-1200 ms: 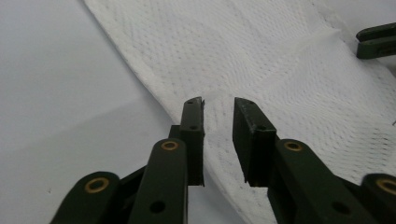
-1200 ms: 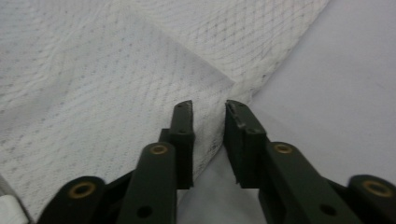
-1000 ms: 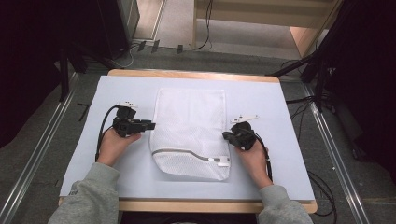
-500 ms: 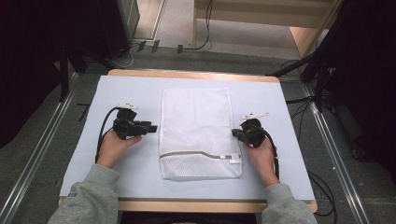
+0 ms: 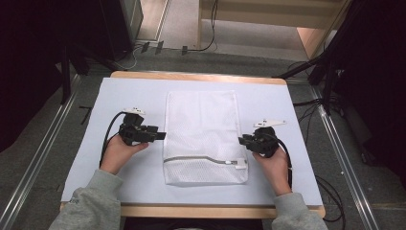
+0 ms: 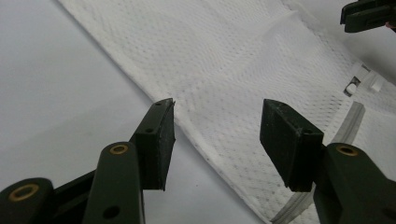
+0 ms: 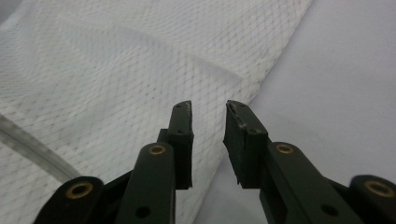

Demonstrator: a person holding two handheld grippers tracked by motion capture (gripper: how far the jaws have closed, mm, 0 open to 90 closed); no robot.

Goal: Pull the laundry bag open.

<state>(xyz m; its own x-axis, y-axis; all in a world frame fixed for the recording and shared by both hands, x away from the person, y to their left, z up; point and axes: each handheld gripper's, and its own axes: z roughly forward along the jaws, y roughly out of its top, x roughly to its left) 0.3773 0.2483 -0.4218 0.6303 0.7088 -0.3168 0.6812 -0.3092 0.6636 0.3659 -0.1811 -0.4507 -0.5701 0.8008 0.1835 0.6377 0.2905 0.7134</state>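
White mesh bag [image 5: 203,136] flat on the white sheet [image 5: 287,103], centred on the table [image 5: 201,76], long sides running away from the person. Zipper [image 5: 206,159] across the near end (pull at the right). Left gripper [image 5: 160,136] at the bag's left edge, jaws wide apart, edge lying in the gap, nothing clamped. Right gripper [image 5: 242,140] at the right edge, jaws narrowly apart over the hem [image 7: 261,79], nothing held. Bare sheet left, right and beyond the bag. Left hand [image 5: 119,152], right hand [image 5: 274,163] on the sheet.
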